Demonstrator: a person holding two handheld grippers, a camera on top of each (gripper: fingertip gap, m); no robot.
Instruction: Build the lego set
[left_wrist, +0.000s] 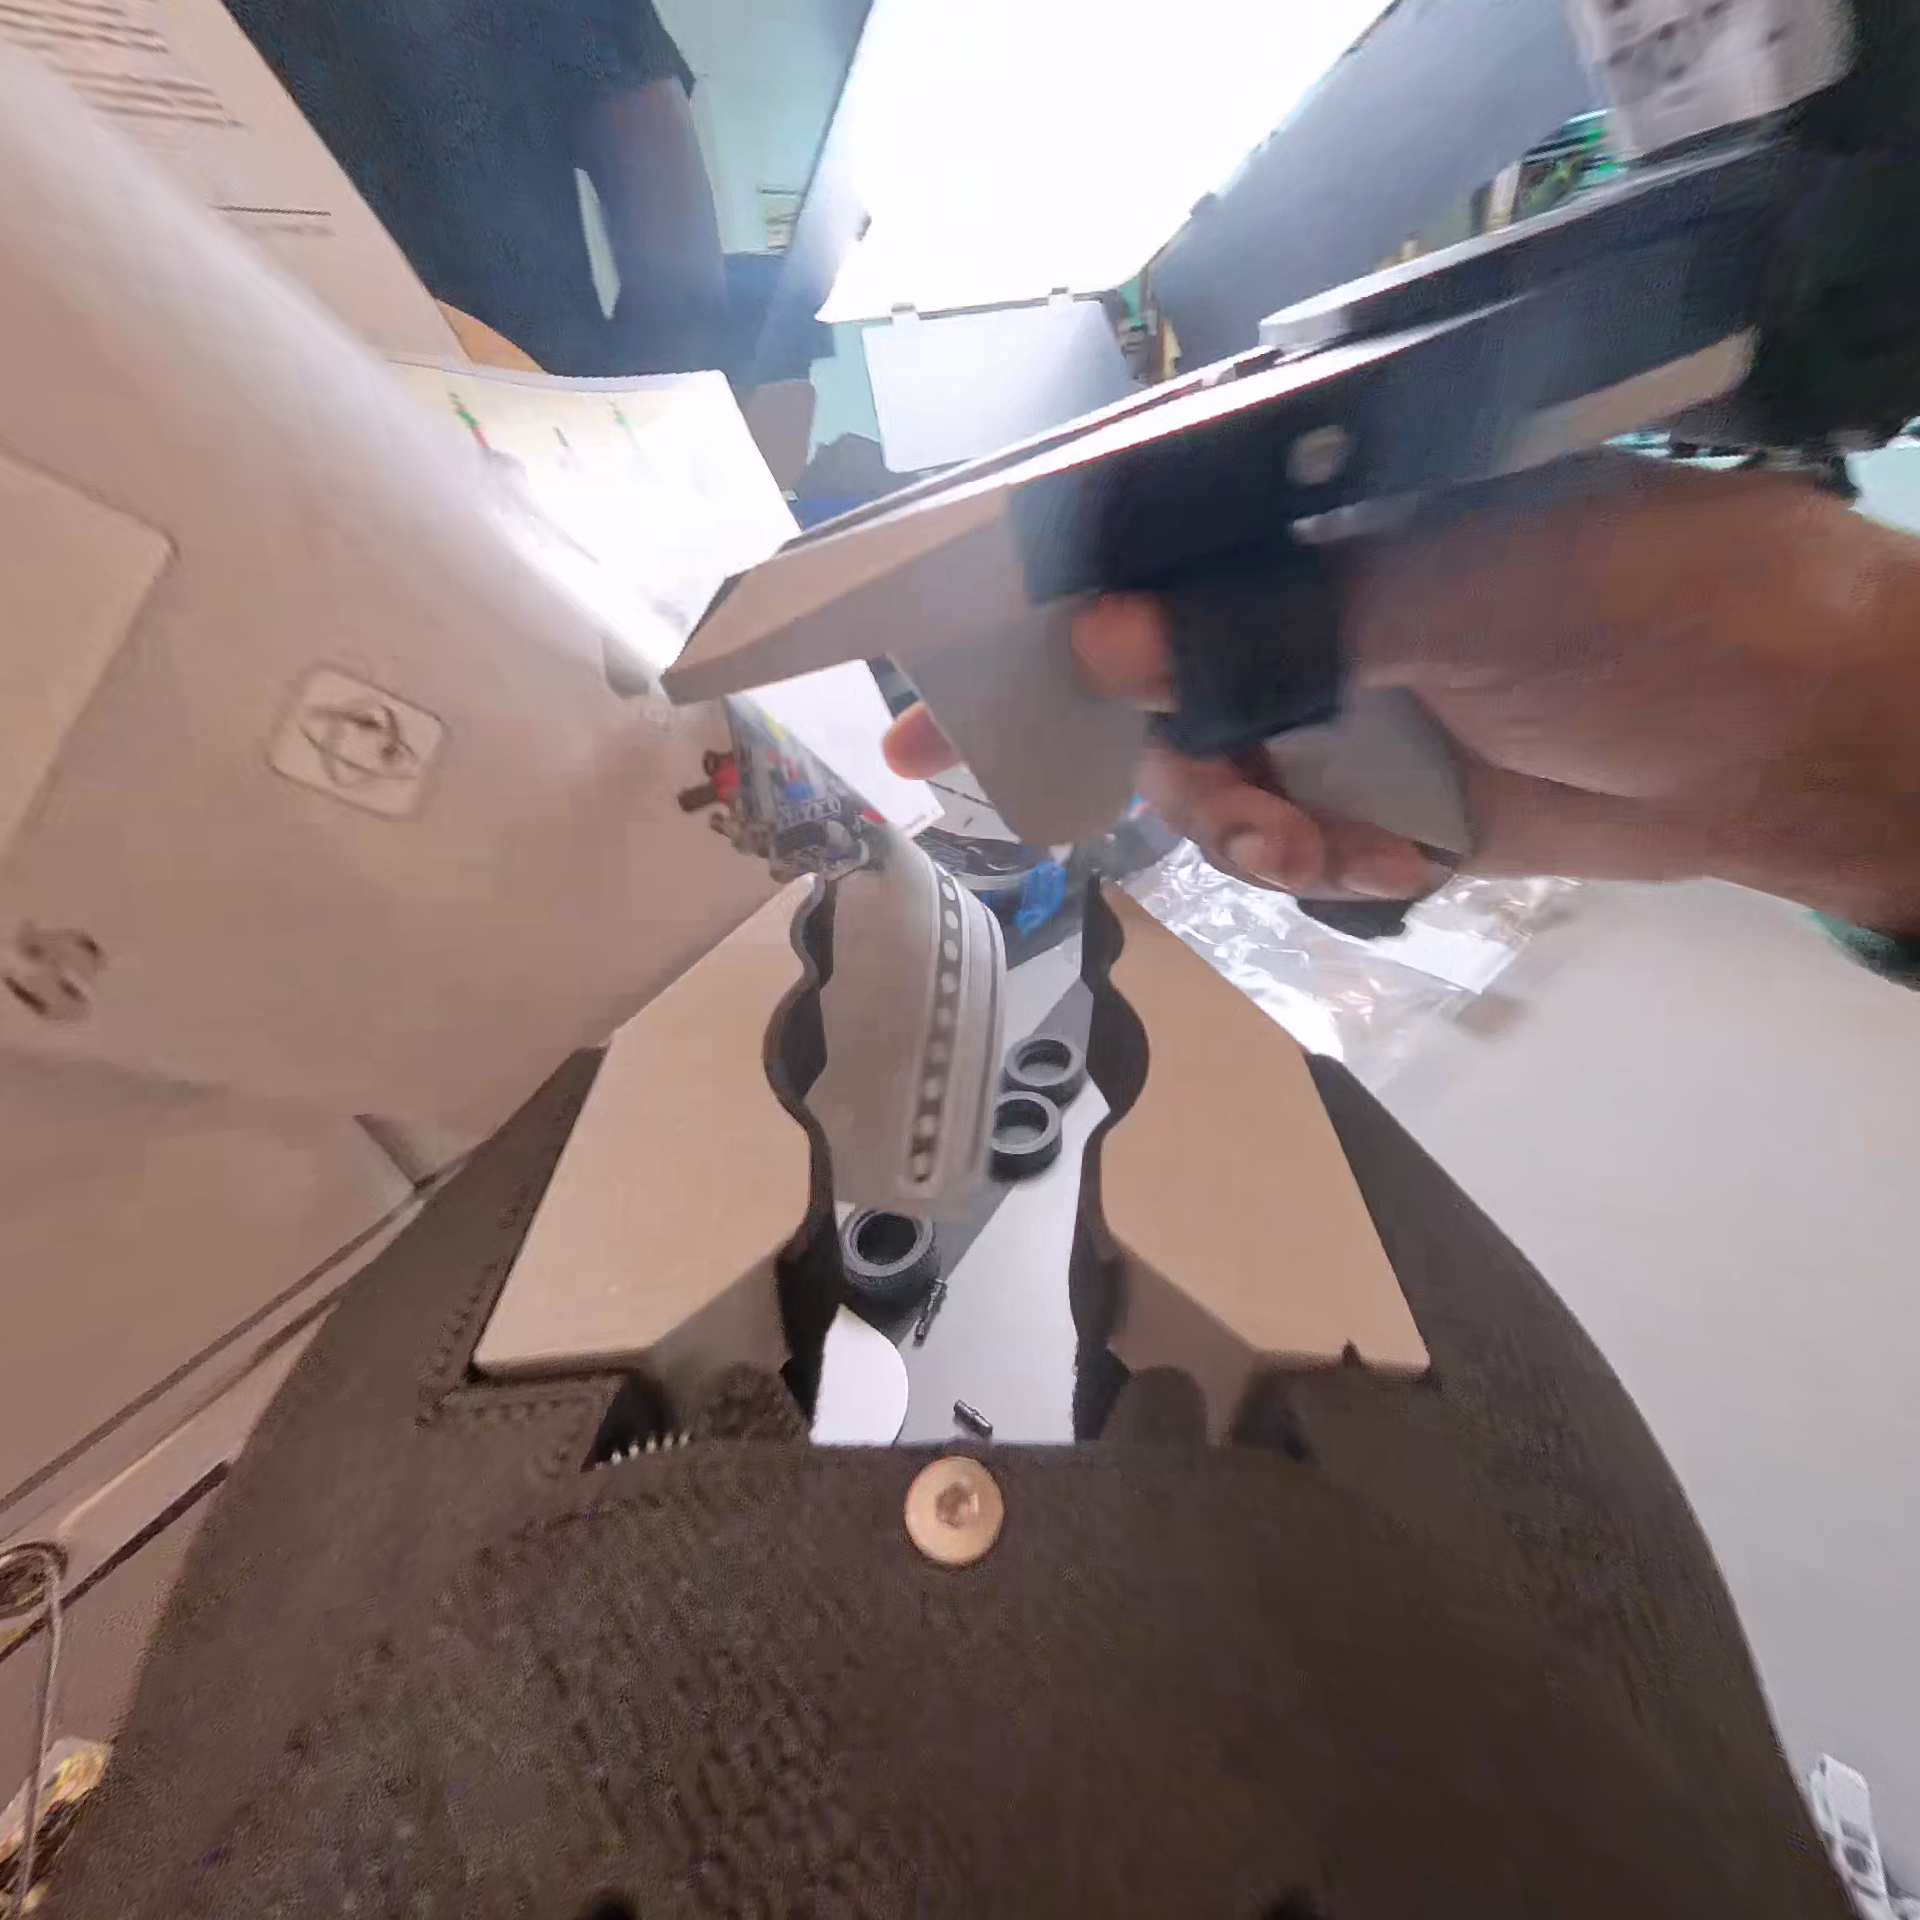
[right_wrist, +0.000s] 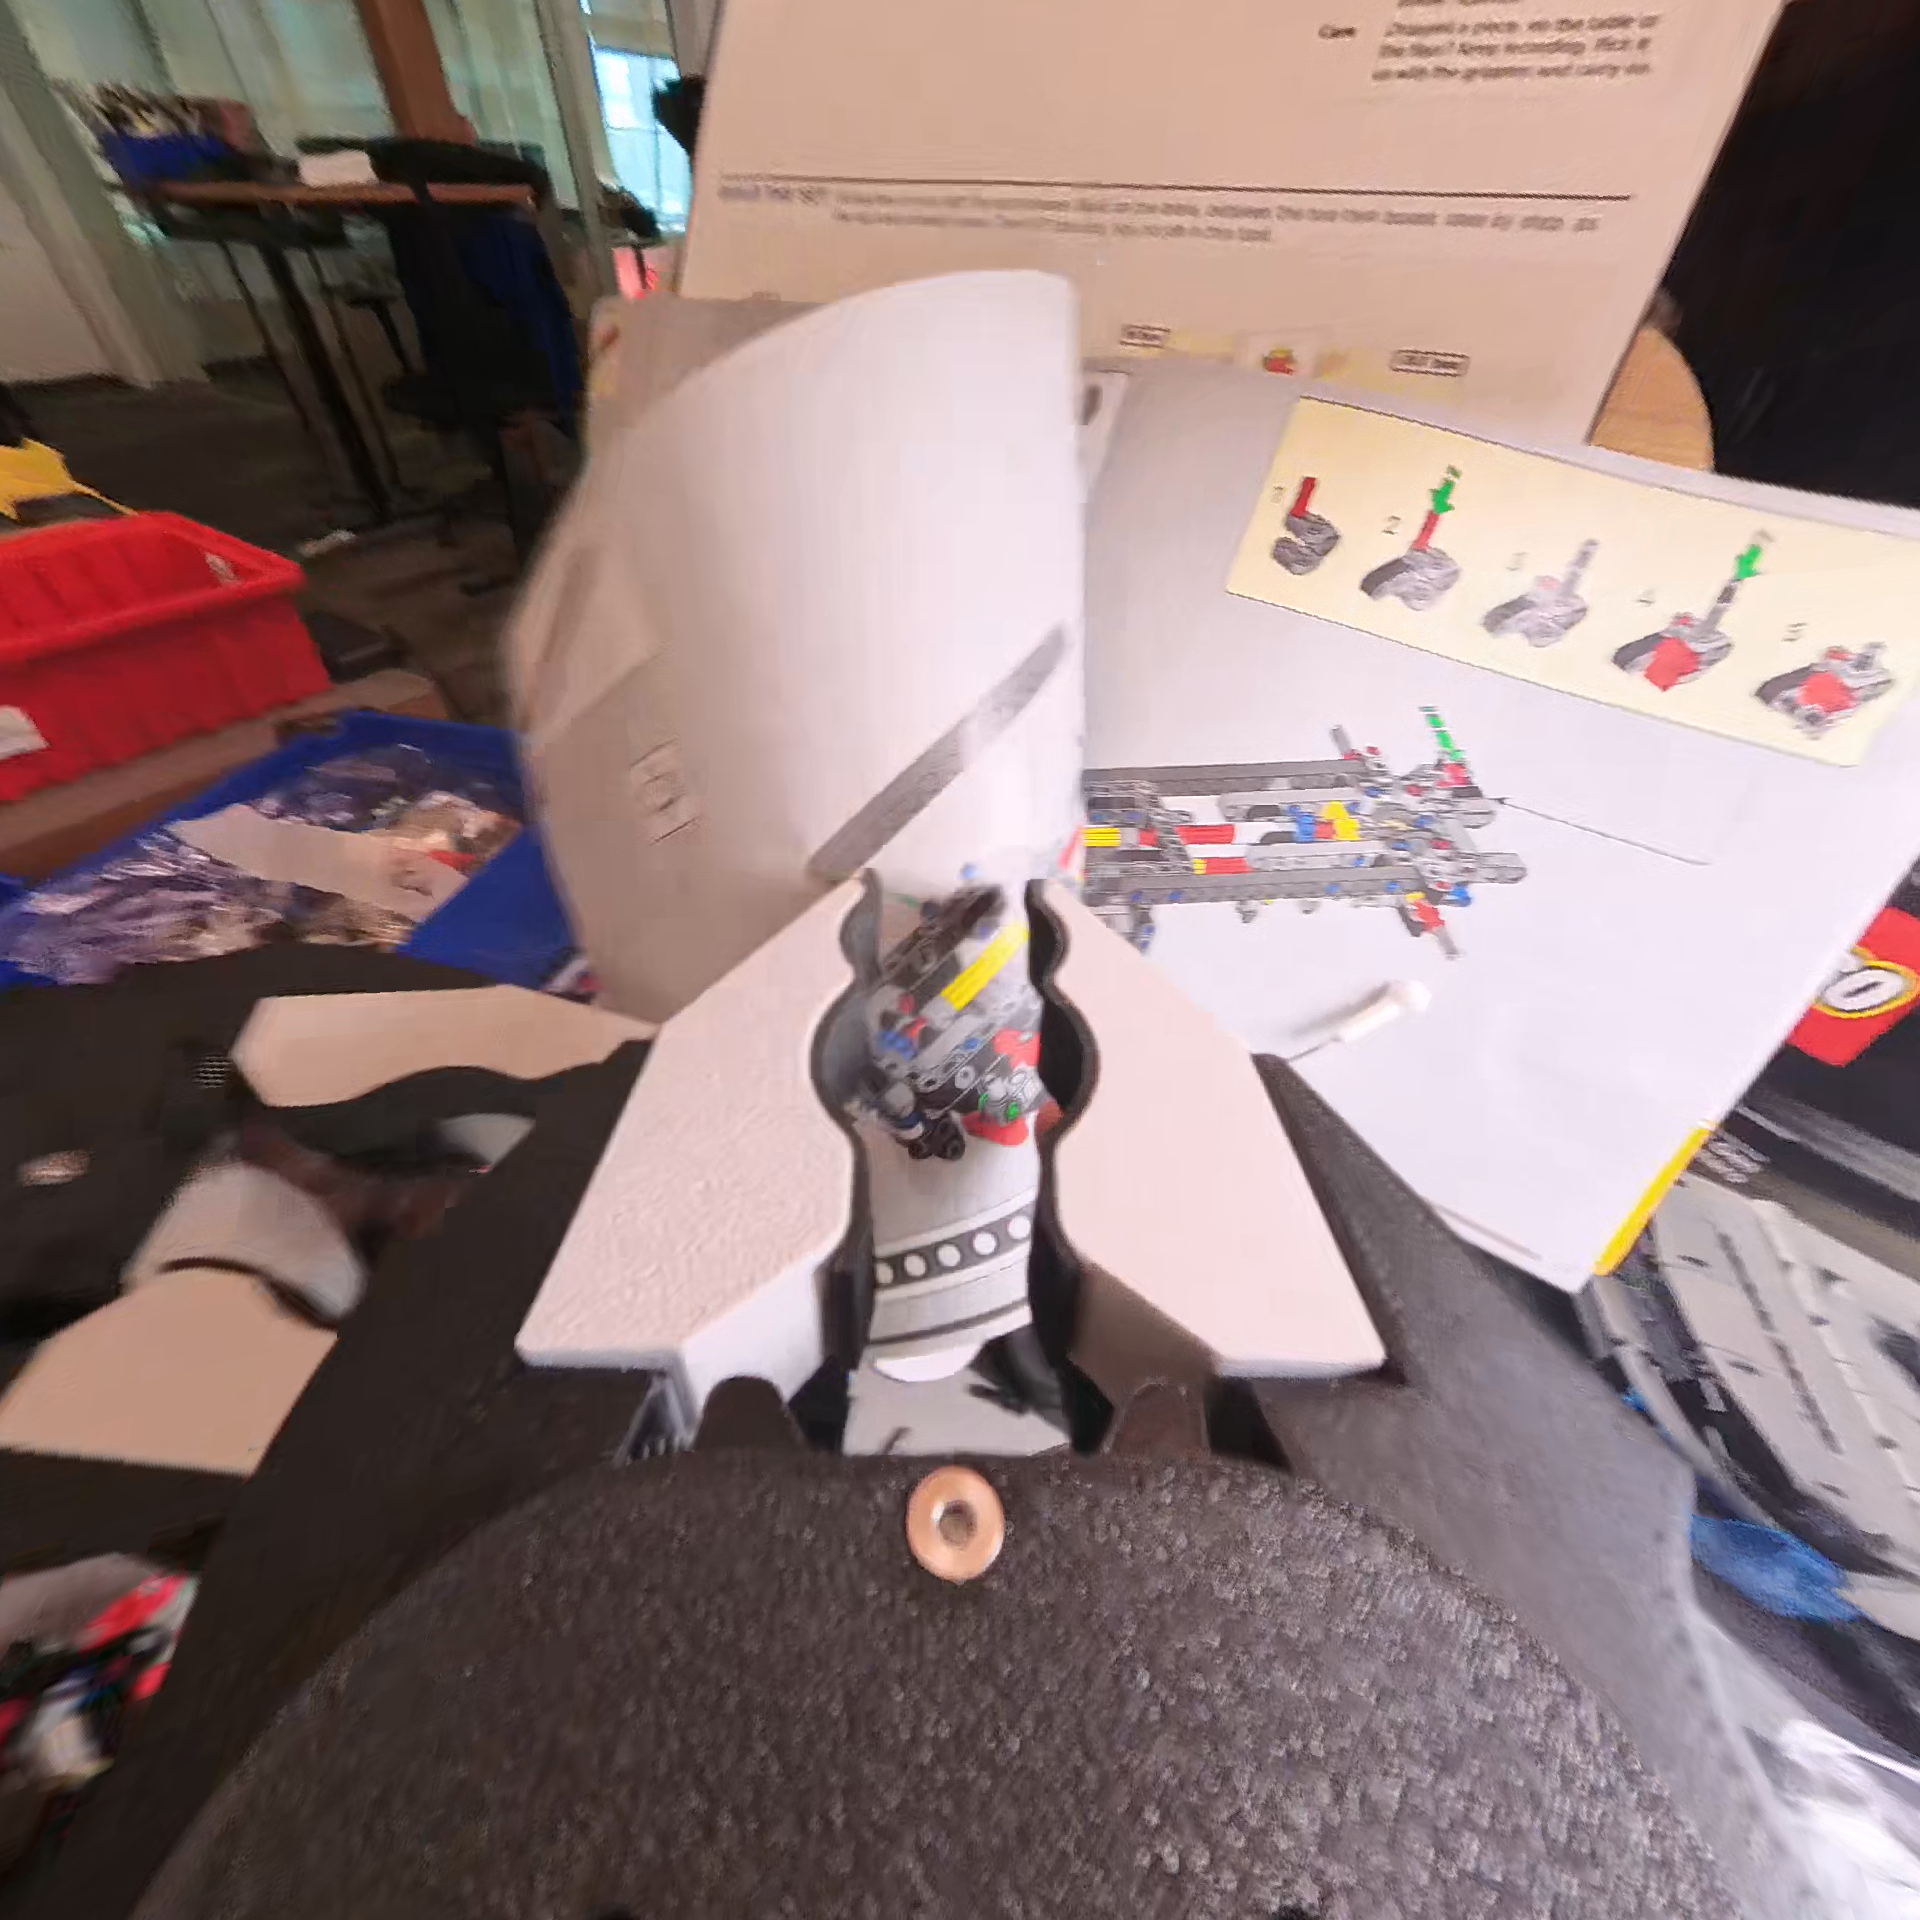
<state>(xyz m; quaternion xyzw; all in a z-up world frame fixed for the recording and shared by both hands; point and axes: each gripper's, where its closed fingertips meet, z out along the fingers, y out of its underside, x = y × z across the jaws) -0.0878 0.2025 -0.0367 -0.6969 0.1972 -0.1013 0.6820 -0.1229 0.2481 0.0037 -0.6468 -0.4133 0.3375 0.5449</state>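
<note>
Pages being turned, building barely under way

The right gripper (right_wrist: 951, 1101) has its jaws clamped on a curled page of the instruction booklet (right_wrist: 1455, 935), which lies open in the right half of the right wrist view with a chassis diagram showing; the lifted page arches up at centre frame. In the left wrist view the left gripper (left_wrist: 951, 1039) has its jaws apart, and the same curled page (left_wrist: 914, 1039) lies against the left jaw only. Below it, three loose black tyres (left_wrist: 1039, 1070) and small black pins (left_wrist: 968, 1411) lie on the desk (left_wrist: 1662, 1143), with a clear plastic bag (left_wrist: 1299, 935) at right. No assembled model is visible, so judging by this nearly all the set remains to be built
</note>
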